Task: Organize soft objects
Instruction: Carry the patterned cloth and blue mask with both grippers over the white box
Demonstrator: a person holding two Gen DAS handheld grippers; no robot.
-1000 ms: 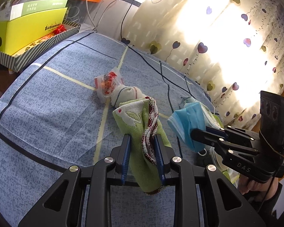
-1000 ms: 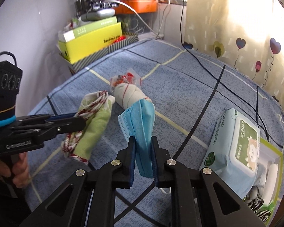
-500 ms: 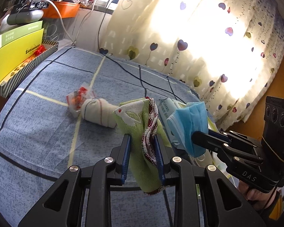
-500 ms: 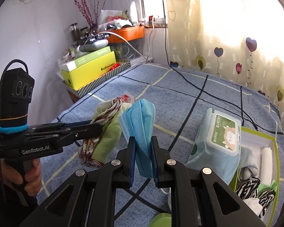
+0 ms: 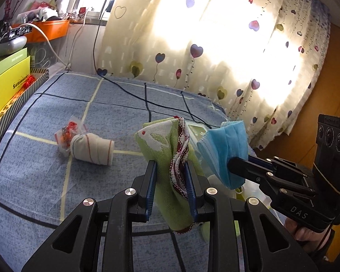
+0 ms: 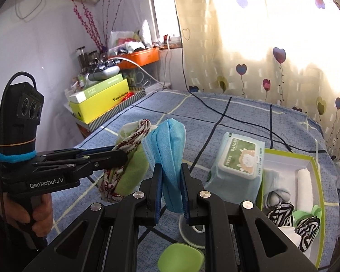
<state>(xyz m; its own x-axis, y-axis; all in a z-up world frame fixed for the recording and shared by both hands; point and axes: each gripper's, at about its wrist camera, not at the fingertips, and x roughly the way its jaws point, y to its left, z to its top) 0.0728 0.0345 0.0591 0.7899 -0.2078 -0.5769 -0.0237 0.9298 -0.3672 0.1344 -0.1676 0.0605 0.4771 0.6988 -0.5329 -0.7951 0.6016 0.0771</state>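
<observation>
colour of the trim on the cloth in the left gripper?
Dark red and white, along the edge of the green cloth. It shows best in the left wrist view.

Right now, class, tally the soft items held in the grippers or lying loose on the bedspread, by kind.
Green cloth: 1
Blue face mask: 1
Rolled sock: 1
Total: 3

My L gripper [image 5: 170, 181] is clamped on green cloth [image 5: 167, 149], R gripper [image 6: 171, 189] clamps blue mask [image 6: 170, 147] just right of cloth.
</observation>
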